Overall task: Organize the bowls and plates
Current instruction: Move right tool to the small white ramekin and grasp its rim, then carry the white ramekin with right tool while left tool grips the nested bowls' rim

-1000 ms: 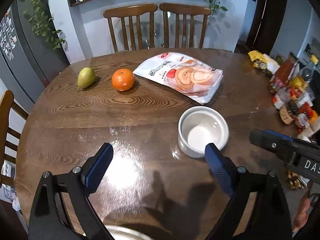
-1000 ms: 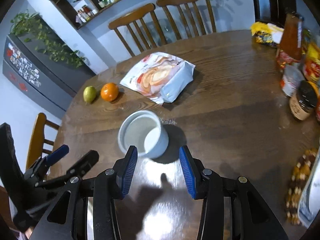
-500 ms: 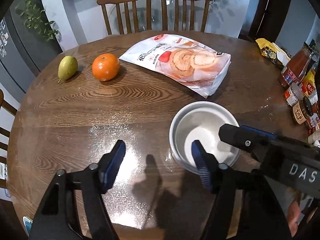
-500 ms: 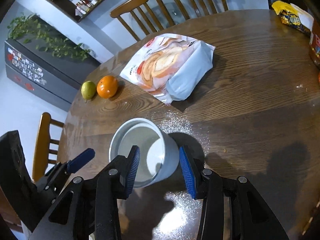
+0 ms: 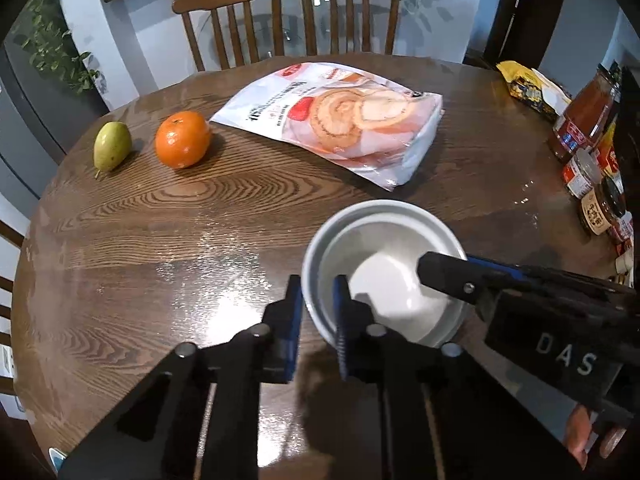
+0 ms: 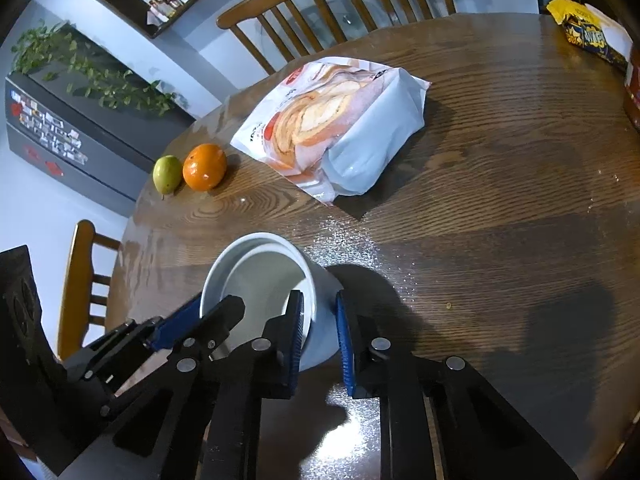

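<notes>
Two claws close on one white bowl standing on the round wooden table, on the near side of the bread bag. The left claw has just been closing and now pinches the bowl's left wall, one blue pad outside and one inside; the right claw has likewise just been closing and clamps the opposite wall the same way, rim between its pads. The bowl looks like glazed ceramic: stiff, fairly heavy for its size, slick under rubber pads and liable to chip if knocked, so the thin upright wall just under the rim seems the only workable hold, and a grip from both sides should stop it tipping. An orange and a pear lie well beyond the bowl to the left of the bag, and jars and bottles crowd the table's right edge. A second line inside the rim may mean two nested bowls, but that cannot be told for sure. The bowl's base is hidden behind the claws, no plates are in view, and the near table edge is cut off
</notes>
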Demonstrator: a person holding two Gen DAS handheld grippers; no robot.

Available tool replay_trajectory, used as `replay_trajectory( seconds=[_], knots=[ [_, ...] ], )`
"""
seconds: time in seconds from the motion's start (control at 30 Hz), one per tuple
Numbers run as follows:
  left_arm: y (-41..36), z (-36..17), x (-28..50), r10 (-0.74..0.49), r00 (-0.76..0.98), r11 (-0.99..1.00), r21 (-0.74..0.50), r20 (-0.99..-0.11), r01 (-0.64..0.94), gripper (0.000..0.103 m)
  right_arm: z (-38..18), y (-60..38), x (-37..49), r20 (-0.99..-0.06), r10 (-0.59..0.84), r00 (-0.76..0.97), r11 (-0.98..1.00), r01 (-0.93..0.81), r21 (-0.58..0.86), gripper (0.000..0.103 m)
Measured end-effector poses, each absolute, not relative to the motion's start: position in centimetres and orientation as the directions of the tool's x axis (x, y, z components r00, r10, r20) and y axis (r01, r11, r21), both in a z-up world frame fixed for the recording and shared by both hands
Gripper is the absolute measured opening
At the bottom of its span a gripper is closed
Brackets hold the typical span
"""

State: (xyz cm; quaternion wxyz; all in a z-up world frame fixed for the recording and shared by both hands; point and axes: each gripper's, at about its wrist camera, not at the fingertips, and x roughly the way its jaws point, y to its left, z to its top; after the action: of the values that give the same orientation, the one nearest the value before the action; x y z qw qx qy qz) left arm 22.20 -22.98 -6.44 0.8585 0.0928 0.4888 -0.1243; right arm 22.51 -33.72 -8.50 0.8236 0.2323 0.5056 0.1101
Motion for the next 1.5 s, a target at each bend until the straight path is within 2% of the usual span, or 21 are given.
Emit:
replay_trajectory(
  seconds=[0.83,1.5],
  knots=[
    [-23.3,-5.9,21.4,-0.115,0.528,0.951,0.059,-0.841,0.302,0.011,-7.8,-33.4,21.3,-0.773,0.384,0.505,0.874,0.07,0.48,0.012],
    [-22.4,-7.0,22.2,-0.116,0.506,0.954,0.045,-0.855,0.295,0.012,-9.1,-31.8,23.1,-0.832,0.342,0.437,0.906,0.081,0.415,0.018]
  ],
)
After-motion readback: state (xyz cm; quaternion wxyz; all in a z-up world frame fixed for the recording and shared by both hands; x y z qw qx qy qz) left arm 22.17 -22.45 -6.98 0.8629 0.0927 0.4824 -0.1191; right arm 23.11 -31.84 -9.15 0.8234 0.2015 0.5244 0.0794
